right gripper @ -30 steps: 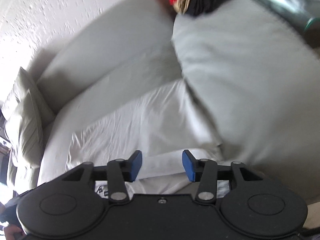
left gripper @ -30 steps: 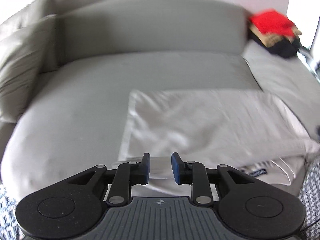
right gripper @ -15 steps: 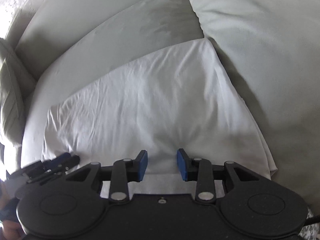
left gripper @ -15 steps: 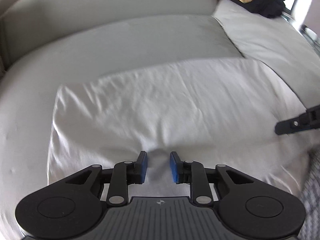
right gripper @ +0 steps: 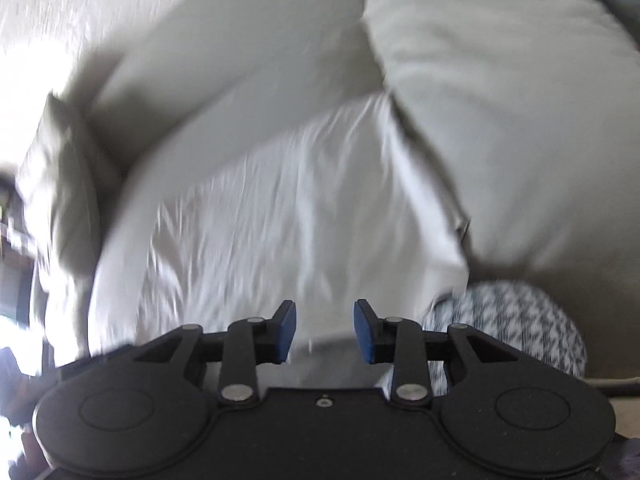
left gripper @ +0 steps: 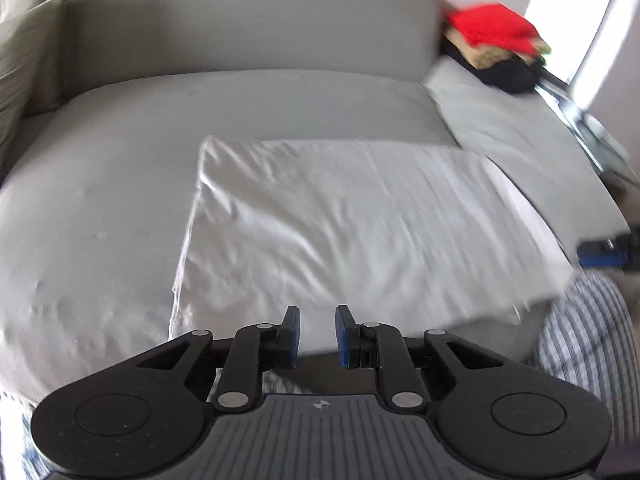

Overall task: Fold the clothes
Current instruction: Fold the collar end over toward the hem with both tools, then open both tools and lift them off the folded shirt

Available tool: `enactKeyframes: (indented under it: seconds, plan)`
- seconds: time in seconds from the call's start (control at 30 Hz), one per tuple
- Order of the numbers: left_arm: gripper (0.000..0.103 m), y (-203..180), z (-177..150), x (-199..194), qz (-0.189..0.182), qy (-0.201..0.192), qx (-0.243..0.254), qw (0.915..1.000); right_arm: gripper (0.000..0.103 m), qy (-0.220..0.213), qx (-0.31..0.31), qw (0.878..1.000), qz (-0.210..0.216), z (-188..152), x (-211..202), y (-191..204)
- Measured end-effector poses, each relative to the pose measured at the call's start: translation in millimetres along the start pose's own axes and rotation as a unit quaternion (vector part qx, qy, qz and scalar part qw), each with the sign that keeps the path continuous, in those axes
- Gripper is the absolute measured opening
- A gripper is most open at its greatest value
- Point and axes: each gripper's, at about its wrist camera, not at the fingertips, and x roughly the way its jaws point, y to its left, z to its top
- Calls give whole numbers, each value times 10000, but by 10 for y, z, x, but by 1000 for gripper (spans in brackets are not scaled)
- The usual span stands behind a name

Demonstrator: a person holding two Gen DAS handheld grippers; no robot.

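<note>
1. The white garment lies spread flat on the grey sofa seat, folded into a broad rectangle with light wrinkles across its top.
2. The left gripper hangs just in front of the garment's near edge, its 2 blue-padded fingers parted by a narrow gap with nothing between them. Whether the tips touch the cloth cannot be told.
3. In the right wrist view the right gripper hangs over the near part of the same garment, its fingers set wider apart than the left pair and also empty. This view is blurred, so fine folds are hard to read.
4. In the left wrist view a blue and black piece at the right margin, likely the right gripper, sits just off the garment's right corner.
5. Edges: the garment's left edge runs down the middle of the seat cushion, showing 2 thin layers at the near-left corner. Its far edge stops short of the backrest. Its right edge lies along the seam beside the neighbouring cushion.
6. Open room: a wide bare stretch of seat lies left of the garment, and a bare strip lies behind it.
7. A pillow leans at the far left, well apart from the garment.
8. A pile of red, tan and black clothes sits at the far right corner, well apart.
9. Striped fabric on the person's leg shows at the near right, just beside the garment's near-right corner.
</note>
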Motion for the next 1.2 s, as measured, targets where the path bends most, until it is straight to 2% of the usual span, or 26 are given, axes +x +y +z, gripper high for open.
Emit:
enactKeyframes:
  seconds: [0.1,0.17,0.2,0.27,0.33,0.43,0.5,0.53,0.6,0.67,0.77,0.87,0.9,0.97,1.1,1.17,1.2]
  plan:
    - [16,-119,65,181,119,-121,-89,9998,24,-95,-87,9999,-21,-27,206,97]
    - [17,-199,108,301,198,-202,-147,9995,24,-52,-374,9992,-115,-45,396,220]
    - [17,-272,107,377,301,-206,-15,9993,24,-55,-586,9980,-218,-65,487,293]
    - [21,-357,72,540,615,-95,201,9979,24,-77,-1067,9929,-523,-115,645,416]
    - [22,-333,-1,569,818,89,266,9963,24,152,-1403,9838,-1104,-218,776,438]
    - [23,-226,-97,420,829,335,379,9953,24,323,-1408,9823,-1197,-310,655,393]
    - [25,-105,-142,337,893,492,326,9943,24,569,-1137,9862,-1062,-307,543,315]
    - [25,-33,-159,303,936,510,235,9940,24,515,-1035,9891,-916,-302,484,289]
    - [25,110,-128,195,928,250,-52,9954,27,240,-768,9951,-568,-269,358,245]
    - [25,202,1,233,885,60,-249,9957,34,-131,-488,9984,-270,-175,268,211]
    - [25,338,198,297,819,-222,-540,9949,35,-680,-86,9976,5,18,183,144]
    - [25,474,396,360,751,-503,-830,9924,35,-959,357,9944,272,243,257,51]
    - [23,519,461,382,728,-596,-926,9912,35,-978,510,9933,349,324,329,1]
    - [13,609,593,424,682,-783,-1118,9883,35,-937,770,9913,515,473,538,-59]
    - [13,754,729,845,282,-556,-1333,9891,35,-695,1076,9889,749,670,941,-217]
    - [14,819,760,1034,83,-380,-1422,9891,35,-617,1250,9876,716,715,1098,-356]
    - [14,869,740,1016,310,-335,-1471,9881,35,-582,1343,9868,691,736,1175,-428]
